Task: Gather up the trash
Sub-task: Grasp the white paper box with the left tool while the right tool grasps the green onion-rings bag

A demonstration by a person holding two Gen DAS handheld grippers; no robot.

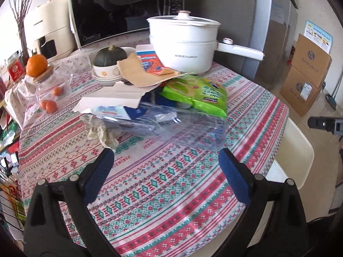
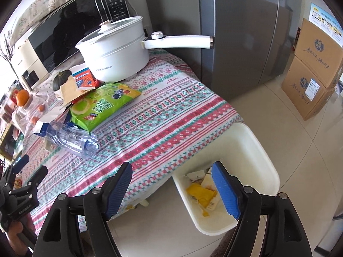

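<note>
A pile of trash lies mid-table: a crushed clear plastic bottle point(image 1: 188, 128) point(image 2: 75, 141), a green snack bag point(image 1: 197, 95) point(image 2: 103, 105), torn cardboard point(image 1: 137, 72), a blue-and-white carton point(image 1: 115, 110) and a crumpled tissue point(image 1: 101, 131). My left gripper point(image 1: 166, 160) is open and empty, just short of the bottle and above the tablecloth. My right gripper point(image 2: 171, 175) is open and empty over the table's near edge, beside the cream bin point(image 2: 265, 160), which holds yellow and white scraps point(image 2: 201, 192).
A white electric pot point(image 1: 184, 45) with a long handle, a squash in a bowl point(image 1: 109, 57), an orange on a jar point(image 1: 36, 65), and a microwave point(image 1: 111, 15) stand at the table's back. A grey fridge point(image 2: 235, 32) and cardboard boxes point(image 2: 310, 68) stand right.
</note>
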